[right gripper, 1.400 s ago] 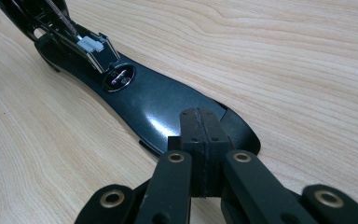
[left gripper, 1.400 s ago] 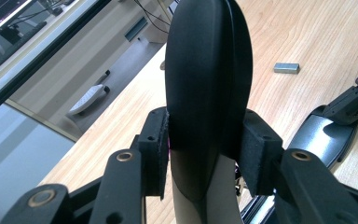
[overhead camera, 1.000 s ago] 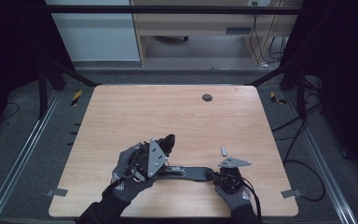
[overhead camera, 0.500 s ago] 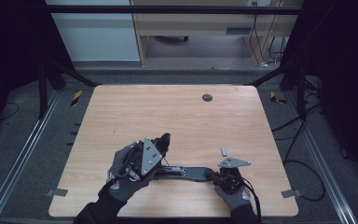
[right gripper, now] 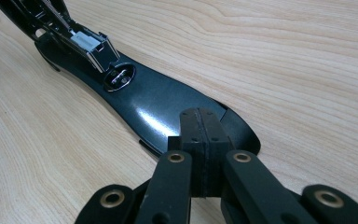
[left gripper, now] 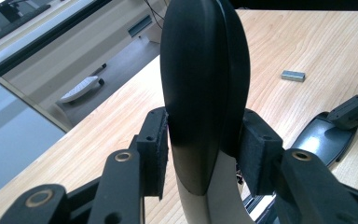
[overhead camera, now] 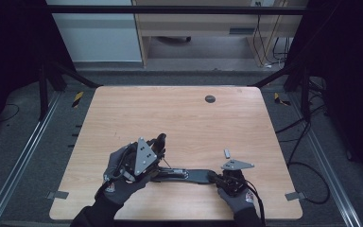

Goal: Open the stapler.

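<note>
Two black padded jaws of the left gripper (left gripper: 204,158) clamped on the rounded black plastic stapler top (left gripper: 203,88), raised upright. Beyond, on the light wooden table (left gripper: 303,42), a small grey metal staple strip (left gripper: 293,75); glossy black stapler base (left gripper: 319,140) at right.

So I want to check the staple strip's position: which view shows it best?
The left gripper view: the small grey staple strip lies bare on the table, close and sharp. The high view shows it as a tiny sliver beside the right gripper.

No legible text or labels.
</note>
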